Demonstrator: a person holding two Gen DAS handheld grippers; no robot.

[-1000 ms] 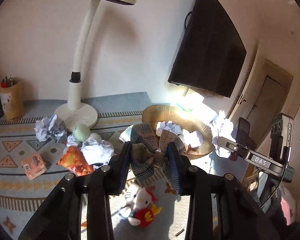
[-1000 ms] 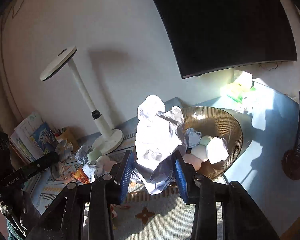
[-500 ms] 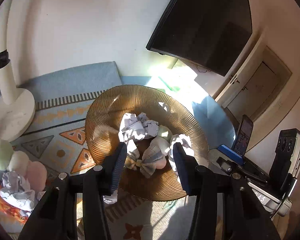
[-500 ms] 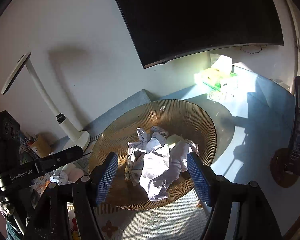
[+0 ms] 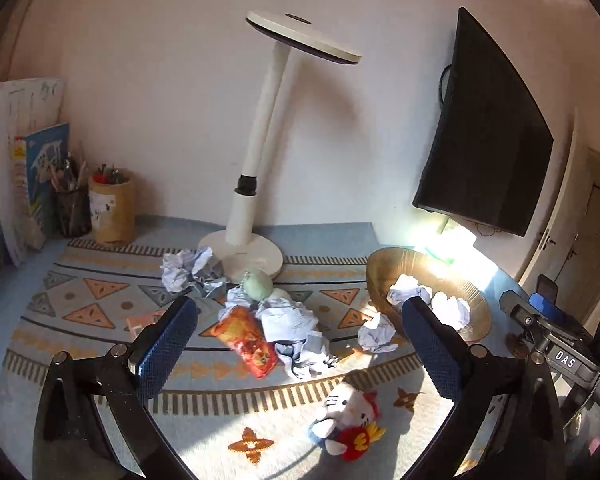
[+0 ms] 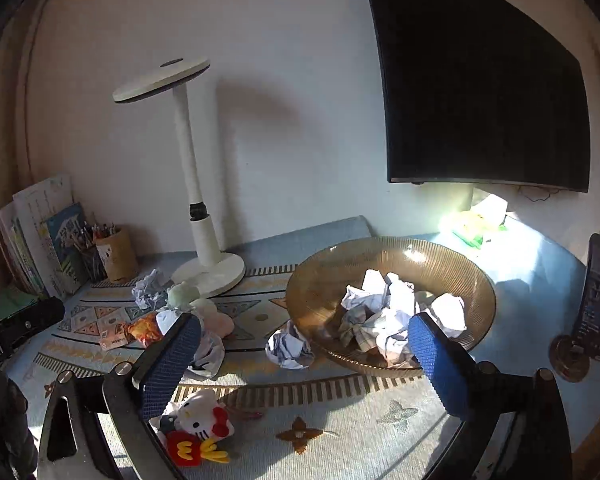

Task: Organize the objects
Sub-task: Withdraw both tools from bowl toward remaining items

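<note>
**Both grippers spreading, nothing held**

Left gripper (image 5: 298, 340) and right gripper (image 6: 304, 350) have jaws opening wide, nothing between the pads. Crumpled paper balls (image 6: 384, 312) and a plaid cloth sit in the amber bowl (image 6: 452, 264). One paper ball (image 6: 288, 346) lies just beside the bowl; more clutter near the lamp base (image 5: 256, 254). Plush toy (image 6: 198, 432) lies on the patterned mat (image 5: 80, 320).

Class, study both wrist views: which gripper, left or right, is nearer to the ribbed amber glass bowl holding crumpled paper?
Right. The right gripper faces the ribbed amber glass bowl directly, one finger overlapping its near rim. The left gripper sits farther off, the bowl lying beyond its right finger.
</note>
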